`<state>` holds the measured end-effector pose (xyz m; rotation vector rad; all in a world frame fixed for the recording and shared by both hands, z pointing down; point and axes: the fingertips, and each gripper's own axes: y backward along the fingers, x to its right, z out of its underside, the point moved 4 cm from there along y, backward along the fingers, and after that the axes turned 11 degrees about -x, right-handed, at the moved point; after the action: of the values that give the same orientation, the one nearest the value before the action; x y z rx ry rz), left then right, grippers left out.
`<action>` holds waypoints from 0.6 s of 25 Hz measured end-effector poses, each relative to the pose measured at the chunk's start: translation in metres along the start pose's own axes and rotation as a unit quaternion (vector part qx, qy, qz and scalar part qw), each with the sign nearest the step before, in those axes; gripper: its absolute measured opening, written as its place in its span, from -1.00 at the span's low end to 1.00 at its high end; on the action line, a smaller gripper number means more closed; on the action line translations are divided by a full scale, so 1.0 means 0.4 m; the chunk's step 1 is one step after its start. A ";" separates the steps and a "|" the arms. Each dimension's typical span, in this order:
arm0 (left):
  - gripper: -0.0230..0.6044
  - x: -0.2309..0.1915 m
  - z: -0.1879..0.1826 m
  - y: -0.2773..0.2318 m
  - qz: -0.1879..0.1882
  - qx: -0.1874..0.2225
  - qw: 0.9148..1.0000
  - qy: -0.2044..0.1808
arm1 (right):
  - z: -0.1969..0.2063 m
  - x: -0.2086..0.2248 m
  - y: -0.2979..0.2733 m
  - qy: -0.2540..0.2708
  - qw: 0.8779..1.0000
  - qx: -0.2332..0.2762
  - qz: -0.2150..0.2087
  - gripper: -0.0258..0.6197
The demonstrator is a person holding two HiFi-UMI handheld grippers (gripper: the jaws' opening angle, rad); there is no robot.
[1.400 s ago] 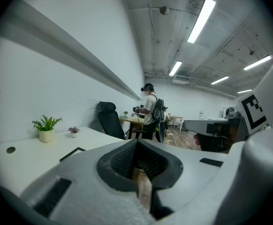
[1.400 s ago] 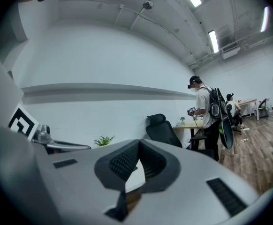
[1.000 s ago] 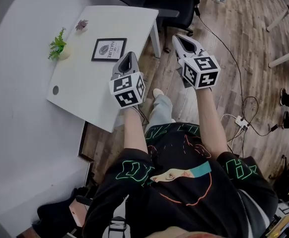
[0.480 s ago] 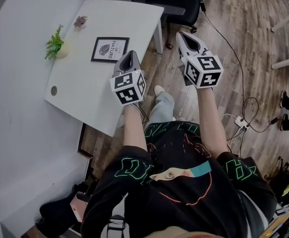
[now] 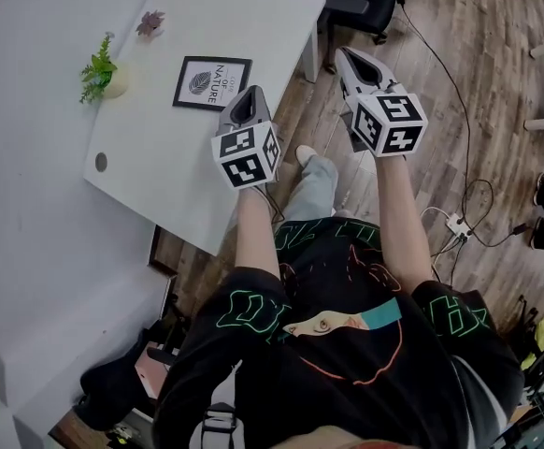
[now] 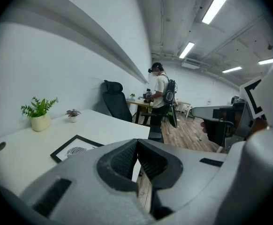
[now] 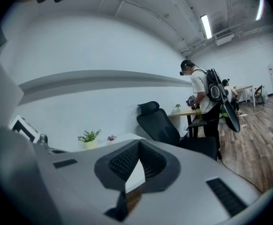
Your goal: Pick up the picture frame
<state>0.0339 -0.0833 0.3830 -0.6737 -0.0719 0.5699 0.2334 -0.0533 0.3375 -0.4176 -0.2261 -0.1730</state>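
The picture frame lay flat on the white table, a black border round a white sheet printed with a leaf and some lettering. In the head view it sat toward the far half of the top, with a green plant in a pale pot to its left and a smaller purplish plant beyond it, near the far edge. Nothing touched the frame.

The left gripper hung over the table's right part, its tip just beside the frame's near right corner in the head view. In the left gripper view its 2 jaws were pressed together with nothing between them, and the frame showed low and to the left of the left gripper's tips.

The right gripper was off the table altogether, held over the wooden floor past the table's right edge. Its 2 jaws were likewise pressed shut and empty in the right gripper view.

Farther out stood a black office chair beyond the table's far end, and behind it a person stood at another desk. A cable ran across the floor to a power strip.
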 end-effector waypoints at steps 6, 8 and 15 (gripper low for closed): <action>-0.91 -0.053 0.002 -0.054 -0.018 -0.016 0.999 0.026 | -0.001 -0.003 -0.111 0.001 0.999 -0.027 -0.028 -0.91; -0.91 -0.085 0.014 -0.065 -0.032 -0.023 0.998 0.043 | 0.001 -0.014 -0.153 0.006 0.998 -0.040 -0.043 -0.91; -0.91 -0.211 0.068 -0.093 -0.081 -0.051 0.989 0.112 | 0.022 -0.068 -0.295 0.033 0.992 -0.079 -0.089 -0.91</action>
<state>-0.0263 -0.1354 0.4369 -0.8196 0.0546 0.3339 0.1808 -0.1526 0.3836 -0.5489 -0.1856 -0.3818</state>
